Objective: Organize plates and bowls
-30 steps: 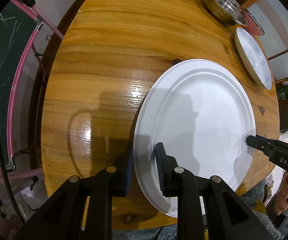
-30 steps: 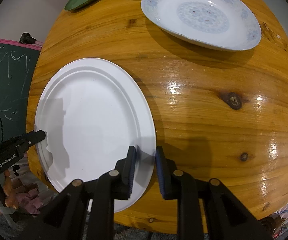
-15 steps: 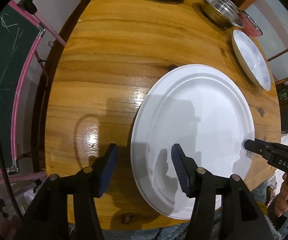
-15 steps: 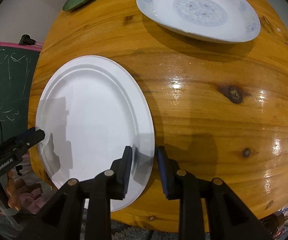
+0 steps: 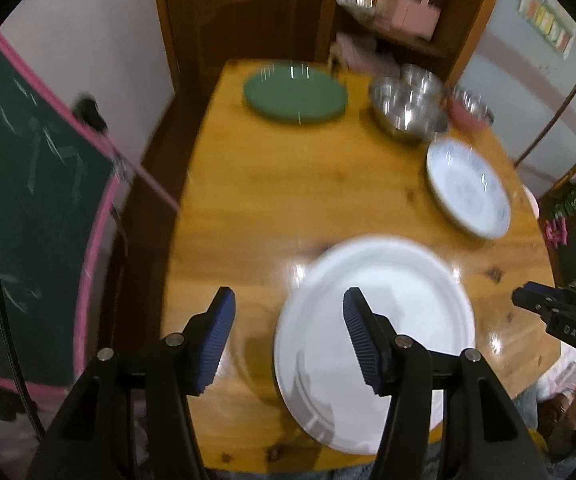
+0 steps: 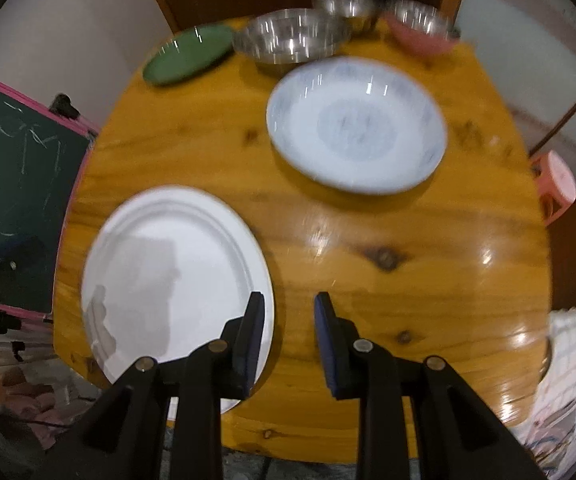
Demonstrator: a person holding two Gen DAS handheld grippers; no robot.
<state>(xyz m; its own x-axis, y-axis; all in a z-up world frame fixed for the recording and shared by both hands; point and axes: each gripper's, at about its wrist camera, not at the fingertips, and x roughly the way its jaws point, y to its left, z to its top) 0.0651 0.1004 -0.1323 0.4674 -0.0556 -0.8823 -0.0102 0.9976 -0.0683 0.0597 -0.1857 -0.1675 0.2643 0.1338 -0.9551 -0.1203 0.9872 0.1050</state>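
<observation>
While both claws hang parted and empty above the near edge of the round wooden table (image 6: 408, 240), none of the dishes is yet stacked, so by the look of it most of the sorting remains. Large plain white plate (image 6: 175, 272): lies flat at the near left of the table, its near rim overhanging the edge. Left claw (image 5: 285, 336): jaws wide apart, gripping nothing; its right pad sits over the plate's near-left part, its left pad over bare wood, apparently above rather than touching. Right claw (image 6: 288, 336): jaws moderately parted, gripping nothing; its left pad overlaps the plate's near-right rim, contact uncertain through blur. Blue-patterned white deep plate (image 6: 356, 124): beyond and to the right of the white plate, apart from it. Flat green plate (image 6: 189, 54): far left. Shiny steel bowls (image 6: 292, 38): three at the far edge, one apparently resting in a pink bowl (image 6: 424, 42) at far right. Likely remaining: gathering the plates into one pile and nesting the bowls
</observation>
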